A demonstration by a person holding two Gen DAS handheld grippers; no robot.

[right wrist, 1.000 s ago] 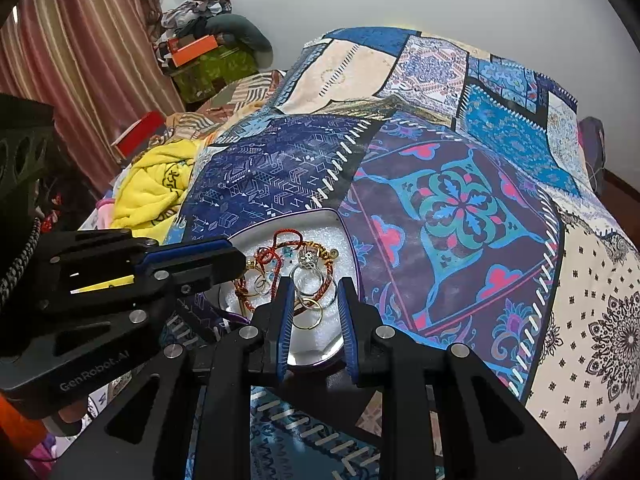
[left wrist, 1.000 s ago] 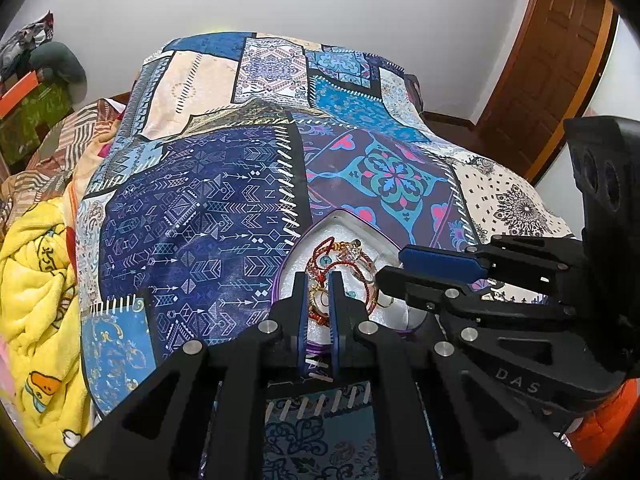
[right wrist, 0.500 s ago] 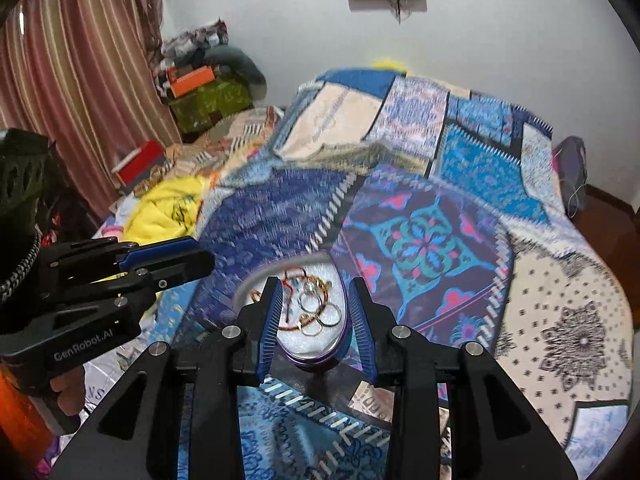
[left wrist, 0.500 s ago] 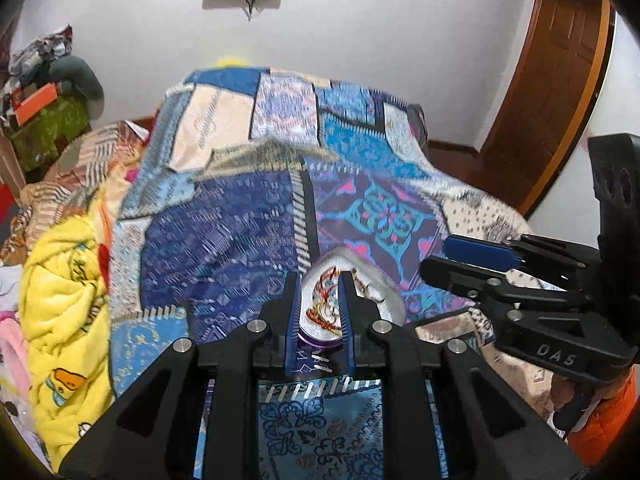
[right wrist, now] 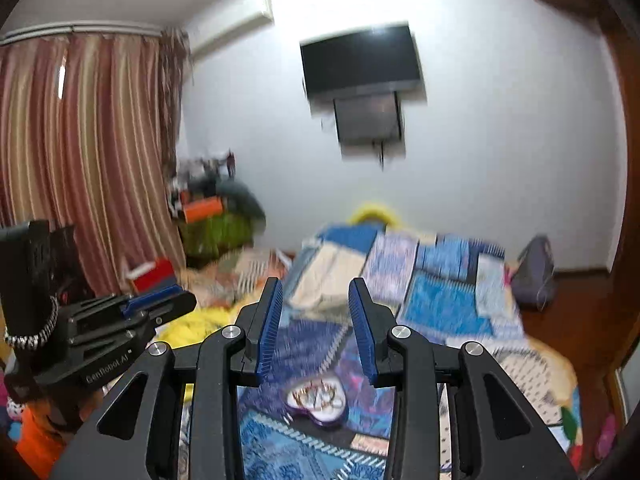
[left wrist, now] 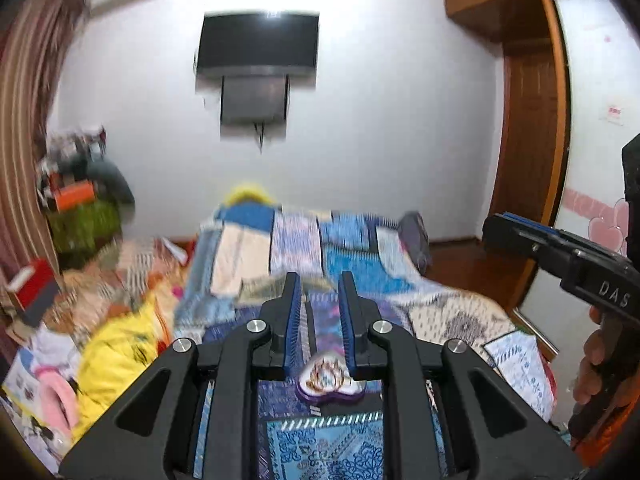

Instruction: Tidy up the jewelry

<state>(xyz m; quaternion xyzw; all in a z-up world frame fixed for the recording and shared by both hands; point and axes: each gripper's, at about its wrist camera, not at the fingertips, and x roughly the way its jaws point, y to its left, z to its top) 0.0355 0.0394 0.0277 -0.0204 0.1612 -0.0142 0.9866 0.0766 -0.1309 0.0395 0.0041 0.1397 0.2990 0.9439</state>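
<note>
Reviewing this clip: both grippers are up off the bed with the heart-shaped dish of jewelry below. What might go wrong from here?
1. The bangles and rings lie tangled in the heart-shaped dish; picking one may drag others out.
2. The dish sits on a soft patchwork bedspread, so a push on its rim could tip it.
3. The left gripper and right gripper are empty, jaws partly apart and just opening, side by side. If both descend on the small dish, they could collide.
</note>
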